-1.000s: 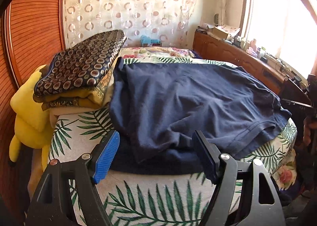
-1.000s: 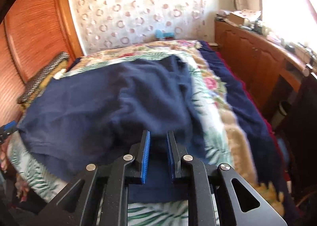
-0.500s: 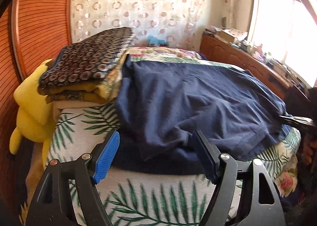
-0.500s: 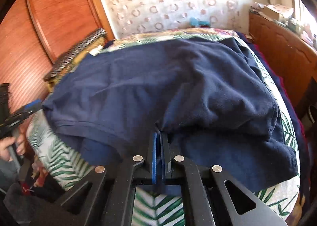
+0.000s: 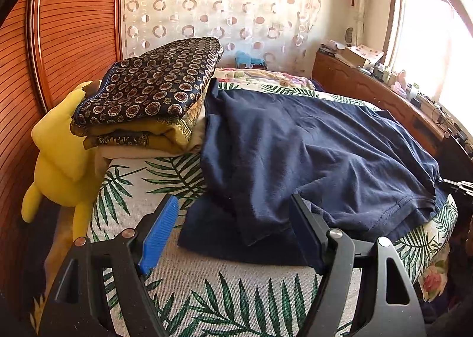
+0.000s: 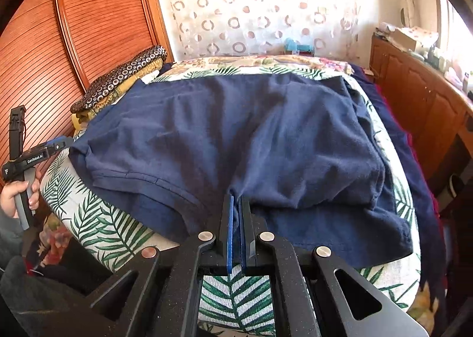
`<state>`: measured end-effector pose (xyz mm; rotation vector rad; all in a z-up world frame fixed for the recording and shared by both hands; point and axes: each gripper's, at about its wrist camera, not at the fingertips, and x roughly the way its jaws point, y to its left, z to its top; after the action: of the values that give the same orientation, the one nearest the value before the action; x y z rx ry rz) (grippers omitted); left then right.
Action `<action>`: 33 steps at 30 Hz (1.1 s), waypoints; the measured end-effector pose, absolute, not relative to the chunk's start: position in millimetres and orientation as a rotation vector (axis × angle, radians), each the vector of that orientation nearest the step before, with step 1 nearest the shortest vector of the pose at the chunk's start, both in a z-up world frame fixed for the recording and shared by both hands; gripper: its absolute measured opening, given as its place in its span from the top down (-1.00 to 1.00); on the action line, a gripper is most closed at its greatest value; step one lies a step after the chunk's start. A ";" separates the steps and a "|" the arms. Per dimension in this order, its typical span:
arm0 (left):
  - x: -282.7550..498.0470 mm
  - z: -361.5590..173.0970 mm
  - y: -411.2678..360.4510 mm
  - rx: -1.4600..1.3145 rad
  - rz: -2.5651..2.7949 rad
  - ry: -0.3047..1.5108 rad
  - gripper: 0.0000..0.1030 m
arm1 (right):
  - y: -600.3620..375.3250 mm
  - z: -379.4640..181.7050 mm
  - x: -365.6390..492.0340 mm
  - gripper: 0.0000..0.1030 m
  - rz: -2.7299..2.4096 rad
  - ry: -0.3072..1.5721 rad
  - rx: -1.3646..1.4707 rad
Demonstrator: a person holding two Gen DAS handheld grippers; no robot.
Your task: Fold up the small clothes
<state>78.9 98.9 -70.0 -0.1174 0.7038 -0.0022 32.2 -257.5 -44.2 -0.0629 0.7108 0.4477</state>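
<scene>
A navy garment [image 5: 295, 145] lies spread and rumpled across the leaf-print bed sheet [image 5: 207, 292]. My left gripper [image 5: 233, 219] is open over the garment's near left corner, which lies between the blue pads without touching them. In the right wrist view the same garment [image 6: 251, 130] fills the bed. My right gripper [image 6: 235, 201] is shut on a pinched fold at its near edge. The left gripper [image 6: 59, 143] shows at the garment's left corner, held by a hand [image 6: 17, 195].
A stack of folded patterned cloths [image 5: 147, 94] sits at the bed's left side beside a yellow plush toy [image 5: 59, 154]. Ribbed wooden panels [image 5: 59, 41] rise on the left. A wooden cabinet [image 5: 384, 100] with clutter on top runs along the right under the window.
My right gripper has shut on the garment's near edge and swung left, drawing a fold up. The left gripper has stayed open and shifted only slightly.
</scene>
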 end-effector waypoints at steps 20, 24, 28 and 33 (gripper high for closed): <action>101.0 -81.9 117.9 -0.200 0.003 0.764 -0.48 | -175.0 -72.7 48.4 -0.11 0.449 0.671 -0.213; 106.4 -90.4 117.3 -0.207 -0.011 0.800 -0.48 | -168.9 -80.2 54.1 -0.12 0.420 0.693 -0.229; 105.6 -95.1 112.2 -0.187 -0.030 0.813 -0.32 | -163.5 -77.9 59.0 -0.29 0.400 0.697 -0.242; 104.0 -95.7 105.6 -0.170 -0.047 0.818 0.14 | -169.3 -77.8 66.3 -0.51 0.374 0.724 -0.213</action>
<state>104.0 105.6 -95.7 -0.1698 0.8183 -0.0474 66.3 -169.3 -77.8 -0.2134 0.7244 0.3736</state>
